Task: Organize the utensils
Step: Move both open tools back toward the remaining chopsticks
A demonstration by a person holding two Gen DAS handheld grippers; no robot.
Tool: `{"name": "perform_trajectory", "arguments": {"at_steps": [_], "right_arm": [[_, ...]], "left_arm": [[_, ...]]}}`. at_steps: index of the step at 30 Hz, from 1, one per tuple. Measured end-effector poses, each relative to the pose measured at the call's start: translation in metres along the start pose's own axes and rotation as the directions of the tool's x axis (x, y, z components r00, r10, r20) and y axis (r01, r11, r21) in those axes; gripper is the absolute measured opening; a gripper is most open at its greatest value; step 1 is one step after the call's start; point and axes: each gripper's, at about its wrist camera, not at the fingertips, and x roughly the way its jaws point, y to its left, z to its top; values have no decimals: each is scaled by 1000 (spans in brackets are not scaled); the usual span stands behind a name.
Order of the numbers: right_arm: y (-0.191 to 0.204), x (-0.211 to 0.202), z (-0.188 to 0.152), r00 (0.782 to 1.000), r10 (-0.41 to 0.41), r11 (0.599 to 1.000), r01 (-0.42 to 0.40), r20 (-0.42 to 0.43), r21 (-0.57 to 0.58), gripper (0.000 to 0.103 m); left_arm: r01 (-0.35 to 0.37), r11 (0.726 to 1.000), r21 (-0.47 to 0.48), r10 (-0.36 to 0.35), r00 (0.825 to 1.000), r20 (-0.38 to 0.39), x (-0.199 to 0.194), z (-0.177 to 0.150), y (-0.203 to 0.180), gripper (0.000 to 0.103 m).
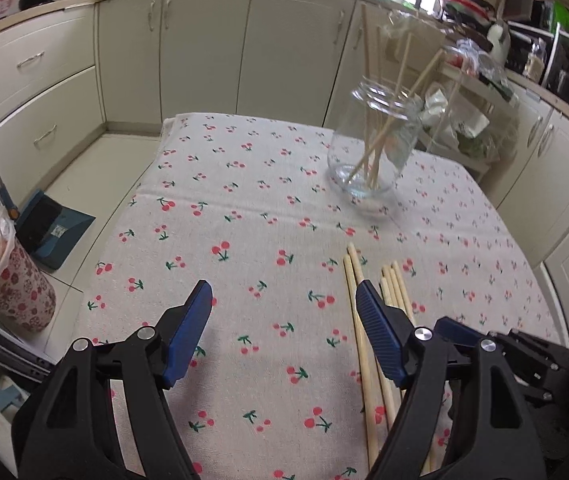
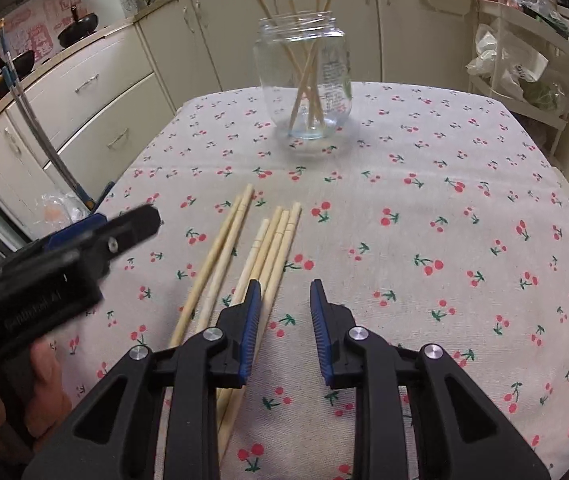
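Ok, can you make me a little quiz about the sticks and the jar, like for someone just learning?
1. True or false: the glass jar already has chopsticks standing in it.
2. Where do the loose chopsticks lie? A) in the jar B) flat on the cherry tablecloth C) on the floor
3. Fill in: neither the left gripper nor the right gripper holds a ____.

Key
1. True.
2. B; they lie side by side, nearer the grippers than the jar.
3. Chopstick; both stand open with nothing between their pads.
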Motion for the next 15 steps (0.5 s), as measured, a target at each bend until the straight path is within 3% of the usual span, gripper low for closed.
{"name": "perform_trajectory", "arguments": {"at_steps": [11,15], "right_arm": [[-13,-3,2,999,-30,999,30,-17,-18,26],[-22,-5,2,999,-32,999,31,-22,-5,26]], "left_arm": [[-54,990,127,71,989,-132,29,-6,-27,71],[-103,981,166,125,984,-129,34,-2,-32,73]]}}
